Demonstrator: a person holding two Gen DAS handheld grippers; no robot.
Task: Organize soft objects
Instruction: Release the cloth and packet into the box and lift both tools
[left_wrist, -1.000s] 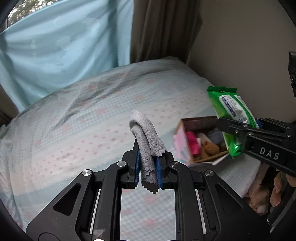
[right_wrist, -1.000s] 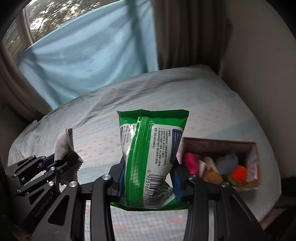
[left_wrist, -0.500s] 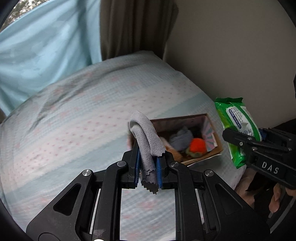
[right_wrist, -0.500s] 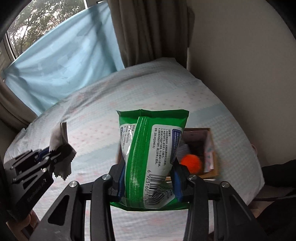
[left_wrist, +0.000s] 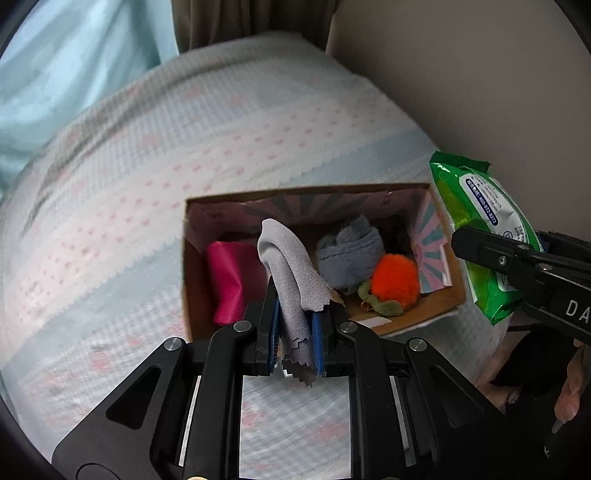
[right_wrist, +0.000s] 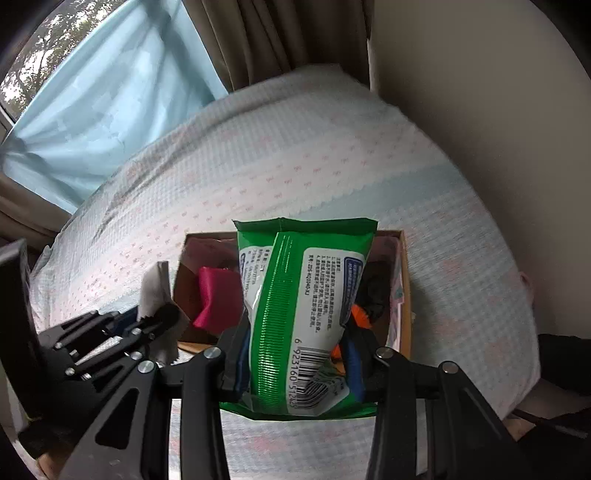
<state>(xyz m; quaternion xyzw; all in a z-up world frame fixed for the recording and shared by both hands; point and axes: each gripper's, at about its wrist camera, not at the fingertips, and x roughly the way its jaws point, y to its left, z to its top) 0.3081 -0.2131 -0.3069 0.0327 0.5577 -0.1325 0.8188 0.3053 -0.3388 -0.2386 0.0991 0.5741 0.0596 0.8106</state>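
1. Pinching in my left gripper (left_wrist: 295, 314): grey cloth (left_wrist: 288, 273), suede-like with a zigzag edge, jaws closed tight on it, above the cardboard box (left_wrist: 192, 288).
2. My right gripper (right_wrist: 295, 354): clamped on a glossy green wipes pack (right_wrist: 303, 295), over the box.
3. Box contents: pink pouch (left_wrist: 229, 280), blue terry roll (left_wrist: 351, 254), fuzzy orange ball (left_wrist: 395, 277).

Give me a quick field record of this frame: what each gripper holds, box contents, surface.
left gripper: jaws shut on grey cloth, near the front edge of the box
right gripper: jaws shut on green wipes pack, held upright
container: open cardboard box on the bed
box contents: magenta fabric item, rolled blue towel, orange plush
not yet in box: grey cloth, green wipes pack
backdrop: light blue curtain, beige wall
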